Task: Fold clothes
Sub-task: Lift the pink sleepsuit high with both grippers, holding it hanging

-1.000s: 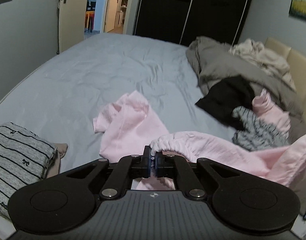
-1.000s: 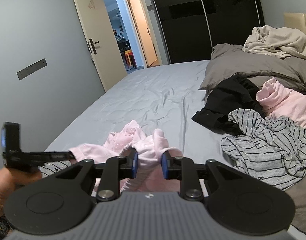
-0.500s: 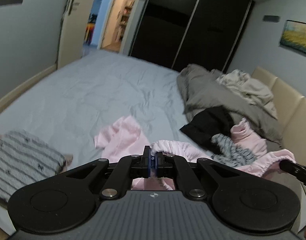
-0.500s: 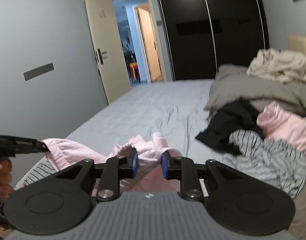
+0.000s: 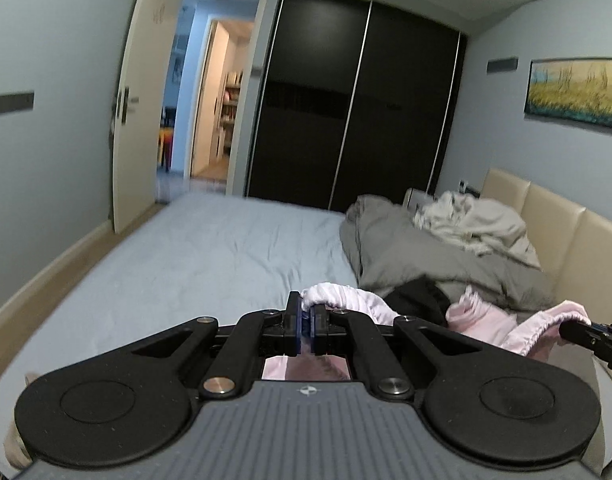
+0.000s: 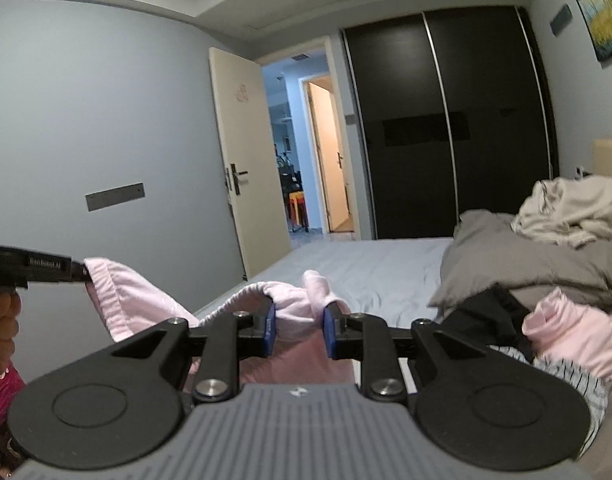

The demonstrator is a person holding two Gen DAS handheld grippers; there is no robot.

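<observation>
Pink garment is clamped at its gathered edge in both sets of jaws, the left gripper shut tight on a thin bit and the right gripper closed on a thicker bunch. A second ago it still lay partly on the bed; now it's lifted clear and hanging between them. Looks like it's up to shake flat before any fold, with the clothes pile still waiting.

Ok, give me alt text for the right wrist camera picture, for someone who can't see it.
The right claw grips a bunched light pink cotton garment, whose other end the left claw holds up at far left. Behind lie a grey-sheeted bed, a pile of clothes and a black sliding wardrobe.
</observation>
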